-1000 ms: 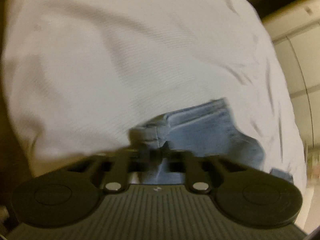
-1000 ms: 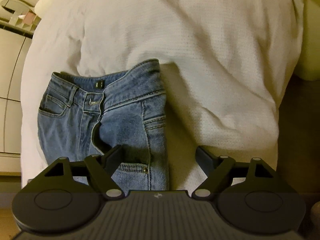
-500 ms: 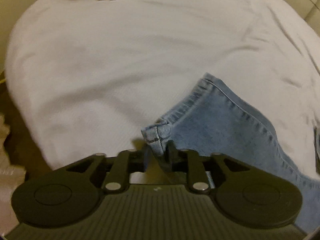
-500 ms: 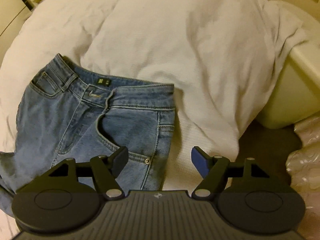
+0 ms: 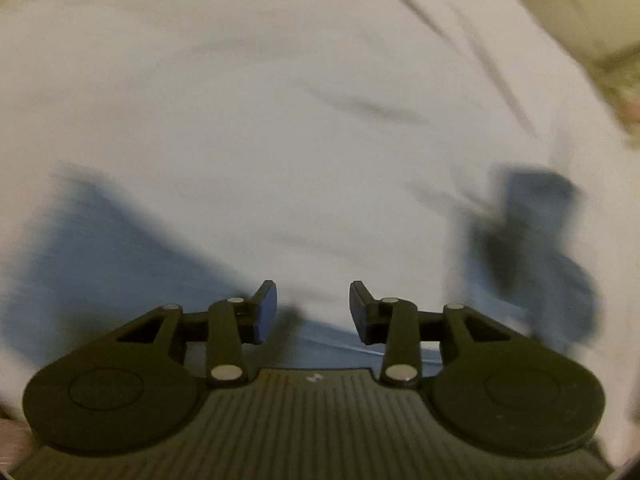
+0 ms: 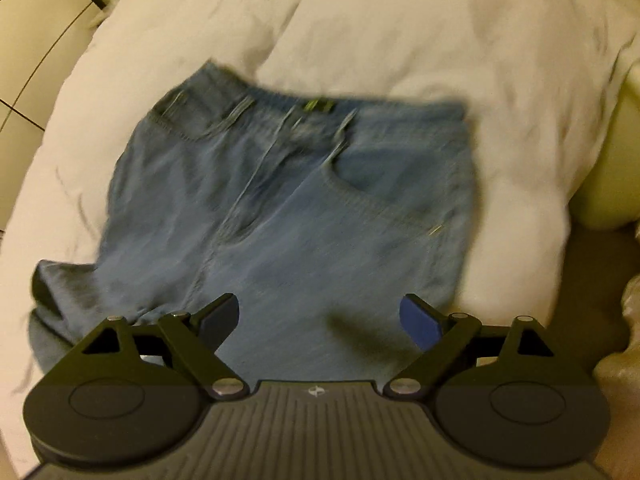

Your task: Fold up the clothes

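Blue jeans (image 6: 304, 200) lie on a white duvet (image 6: 440, 32), waistband at the far side, front side up, legs running toward me. My right gripper (image 6: 320, 320) hovers open above the thigh area with nothing between its fingers. The left wrist view is heavily blurred. There my left gripper (image 5: 313, 308) is open and empty over the white duvet (image 5: 280, 100), with blue denim (image 5: 100, 252) to its lower left and a darker blue smear (image 5: 536, 248) at the right that I cannot identify.
The duvet bunches into a thick fold (image 6: 540, 120) on the right. A pale cushion or bed edge (image 6: 612, 184) shows at far right, and light floor tiles (image 6: 36, 60) lie at upper left. A crumpled pale fabric (image 6: 624, 360) sits at lower right.
My left gripper let go of the jeans hem and opened, then swung fast across the duvet. My right gripper, still open, moved left over the middle of the jeans.
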The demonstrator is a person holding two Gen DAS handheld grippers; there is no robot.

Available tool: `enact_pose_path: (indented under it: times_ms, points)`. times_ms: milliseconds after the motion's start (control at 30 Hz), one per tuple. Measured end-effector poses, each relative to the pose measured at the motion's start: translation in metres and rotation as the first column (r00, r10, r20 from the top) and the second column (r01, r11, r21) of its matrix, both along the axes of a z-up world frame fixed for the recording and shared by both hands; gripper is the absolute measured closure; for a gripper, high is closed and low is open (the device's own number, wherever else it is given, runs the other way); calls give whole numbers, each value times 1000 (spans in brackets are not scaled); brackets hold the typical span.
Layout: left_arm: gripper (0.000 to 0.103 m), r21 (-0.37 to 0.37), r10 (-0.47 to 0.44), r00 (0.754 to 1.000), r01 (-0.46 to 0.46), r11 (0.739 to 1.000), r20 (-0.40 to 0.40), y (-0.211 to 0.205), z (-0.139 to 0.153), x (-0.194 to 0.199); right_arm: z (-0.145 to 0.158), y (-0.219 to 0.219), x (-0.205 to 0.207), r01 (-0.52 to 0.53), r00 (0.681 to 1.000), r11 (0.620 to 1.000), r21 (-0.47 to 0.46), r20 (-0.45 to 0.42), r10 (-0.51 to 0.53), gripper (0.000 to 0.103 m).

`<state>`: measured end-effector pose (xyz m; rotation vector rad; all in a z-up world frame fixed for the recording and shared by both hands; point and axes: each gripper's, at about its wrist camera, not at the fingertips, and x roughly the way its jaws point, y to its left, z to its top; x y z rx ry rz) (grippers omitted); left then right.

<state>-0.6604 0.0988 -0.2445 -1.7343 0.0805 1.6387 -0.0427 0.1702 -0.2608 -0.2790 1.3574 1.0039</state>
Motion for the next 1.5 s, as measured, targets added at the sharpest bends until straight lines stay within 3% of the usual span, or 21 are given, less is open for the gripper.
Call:
enact_pose_path:
  times_ms: [67,167,233,267,300,367,433,500,567,633,733,767,867,967,1033,1167,1267,1367,1433,1500]
  points:
    - [60,31,-52,995,50,998,79,43,-18,26,-4,13,-8,-28,999,1000,-3,-28,28,14]
    - [53,1,-105,991,106,994,80,93,-46,52,-11,33,-18,-73,995,997,-5,-69,73,14]
    - [54,-29,-106,990,109,994,94,122,-69,61,-15,47,-23,-94,991,996,-9,-94,92,14]
    - [63,-37,-91,990,96,995,107,127,-77,63,-18,51,-23,-96,990,995,-12,-104,95,14]
    - [92,-32,-92,989,96,995,112,134,-80,63,-20,56,-23,-100,989,995,-17,-114,98,14]
    - [102,-23,-122,989,124,992,87,146,-72,63,-25,64,-21,-103,987,994,-28,-128,98,14]
    - [102,63,-116,993,113,992,36,145,-37,49,-28,71,-18,-99,987,994,-38,-134,93,14]
    - [102,161,-41,999,46,986,-35,133,16,19,-32,78,-16,-94,986,994,-47,-141,87,14]
    - [102,263,68,990,-33,964,-127,113,78,-23,-36,85,-13,-90,986,994,-57,-147,81,14]
    - [102,342,159,957,-69,937,-243,95,139,-59,-37,91,-14,-100,985,993,-63,-144,90,14]
    - [102,426,257,910,-102,899,-325,76,208,-96,-38,96,-17,-110,985,991,-71,-143,99,14]
    - [102,429,267,896,-97,898,-355,74,223,-103,-38,97,-19,-110,985,991,-73,-144,99,14]
    - [101,405,264,876,-88,910,-404,75,245,-117,-38,99,-25,-112,984,991,-76,-150,100,14]
    - [101,376,297,905,-173,911,-305,71,252,-137,-35,101,-33,-130,980,989,-70,-159,118,14]
    - [101,332,310,912,-215,919,-270,72,240,-148,-31,101,-38,-144,979,988,-63,-153,133,14]
    - [93,112,227,920,-202,973,-320,76,180,-157,-28,98,-45,-150,978,987,-62,-158,139,14]
    - [92,-60,145,904,-184,981,-403,66,130,-158,-29,94,-47,-147,979,986,-77,-153,134,14]
    - [92,-139,4,916,-66,988,-402,53,92,-149,-30,90,-48,-148,981,985,-92,-139,134,14]
    - [92,-198,-145,889,63,978,-434,48,74,-132,-29,89,-54,-171,981,980,-100,-111,159,14]
    - [83,-268,-337,789,225,937,-514,52,57,-106,-26,93,-70,-242,969,965,-100,-66,236,14]
